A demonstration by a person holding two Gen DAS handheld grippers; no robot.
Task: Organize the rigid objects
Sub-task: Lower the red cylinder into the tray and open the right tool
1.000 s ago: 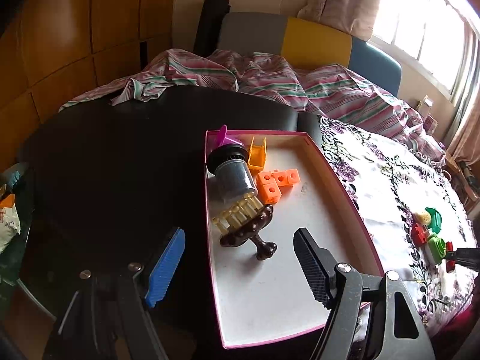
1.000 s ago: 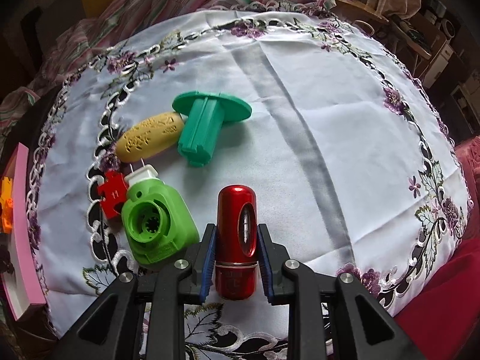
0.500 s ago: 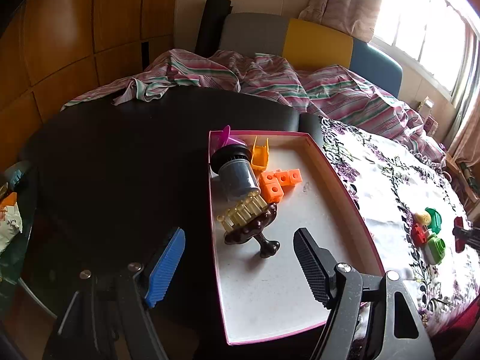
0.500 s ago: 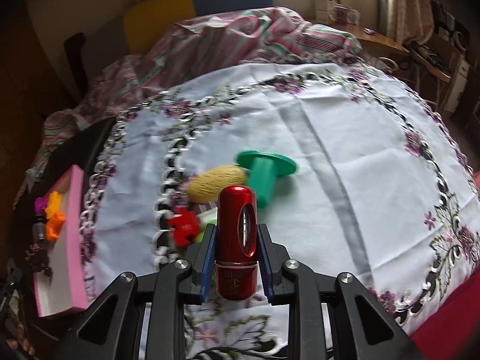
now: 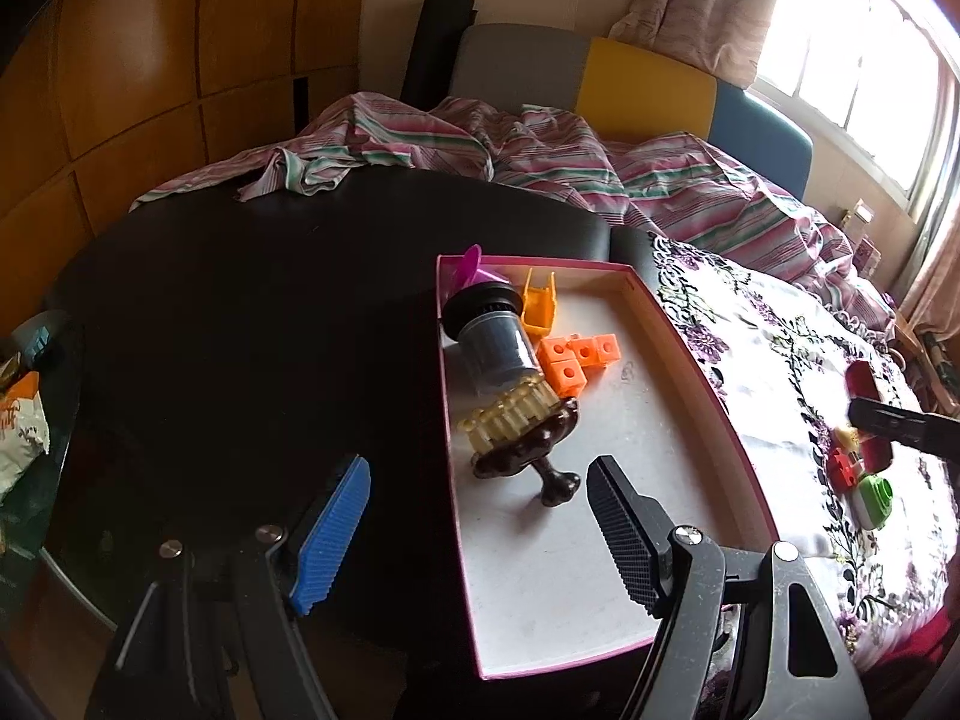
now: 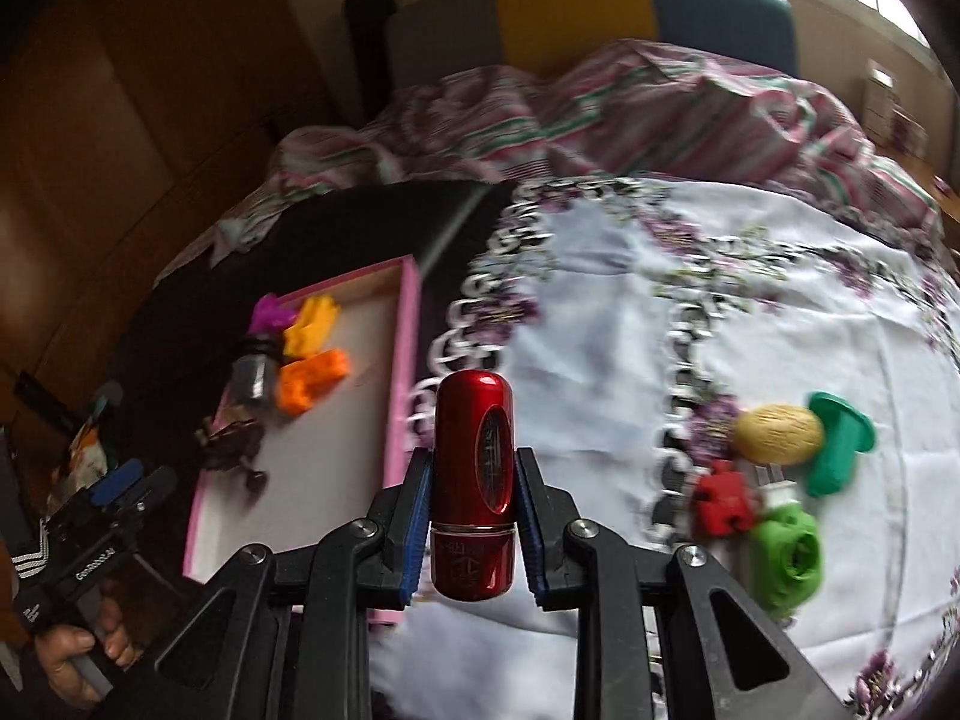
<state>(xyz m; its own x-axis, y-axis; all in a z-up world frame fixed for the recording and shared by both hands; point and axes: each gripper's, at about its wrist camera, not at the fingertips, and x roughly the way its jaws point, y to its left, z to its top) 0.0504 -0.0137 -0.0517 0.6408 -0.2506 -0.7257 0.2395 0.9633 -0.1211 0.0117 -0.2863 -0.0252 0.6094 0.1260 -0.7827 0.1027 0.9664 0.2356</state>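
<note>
Pink-rimmed tray [image 5: 708, 372] on dark table [image 5: 252, 324], just beside white floral cloth [image 6: 750, 312]. Striped bedding [image 5: 540, 150] beyond tray, window [image 5: 852, 54] farther back. Right gripper [image 6: 473, 531] clamped on red capsule [image 6: 474, 480] over cloth near tray. Left gripper [image 5: 480, 531] released, empty, above tray's near end.
</note>
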